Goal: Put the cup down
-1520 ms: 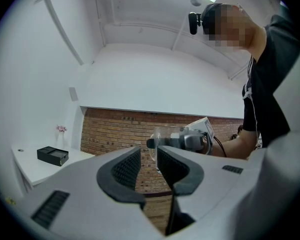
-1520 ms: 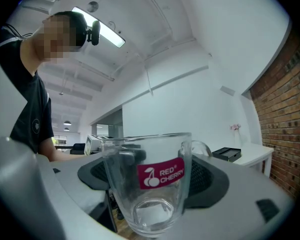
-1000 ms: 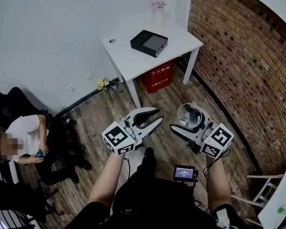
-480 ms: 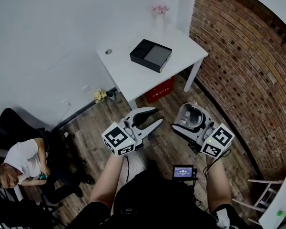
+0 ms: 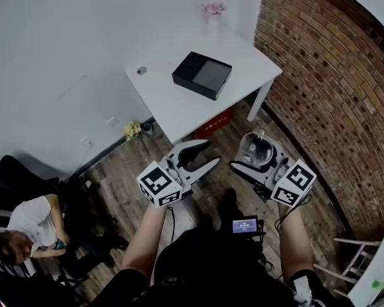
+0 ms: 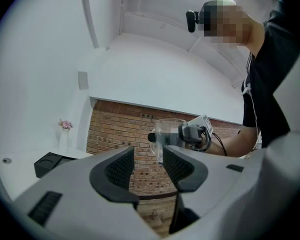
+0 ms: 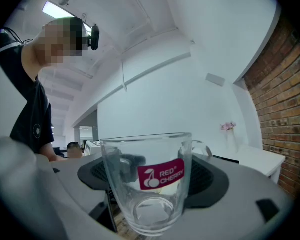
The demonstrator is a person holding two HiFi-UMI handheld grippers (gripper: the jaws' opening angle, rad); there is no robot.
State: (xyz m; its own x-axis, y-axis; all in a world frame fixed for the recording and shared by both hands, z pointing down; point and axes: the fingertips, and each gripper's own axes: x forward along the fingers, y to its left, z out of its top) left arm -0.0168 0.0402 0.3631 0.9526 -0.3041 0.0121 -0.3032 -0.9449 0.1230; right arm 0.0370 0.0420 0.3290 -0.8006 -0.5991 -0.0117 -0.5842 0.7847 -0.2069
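A clear glass cup (image 5: 255, 149) with a red cherry label (image 7: 161, 174) stands between the pads of my right gripper (image 5: 252, 155), held in the air over the wooden floor, its handle away from the camera. In the right gripper view both dark pads press on the cup's (image 7: 147, 199) sides, so the right gripper (image 7: 152, 176) is shut on it. My left gripper (image 5: 211, 153) hovers beside it to the left; its jaws are opening with nothing between them. The left gripper view looks across its own parted jaws (image 6: 149, 163) at the cup (image 6: 166, 136).
A white table (image 5: 173, 104) ahead carries a black box (image 5: 203, 74), a small vase of pink flowers (image 5: 213, 11) and a small round thing (image 5: 141, 70). A red box (image 5: 215, 116) sits under it. Brick wall (image 5: 333, 88) on the right. A seated person (image 5: 25, 226) at left.
The left jaws have spread a little wider. The head view has tilted, so the table shows more fully and the seated person sits lower in the frame. The cup stays in the right gripper.
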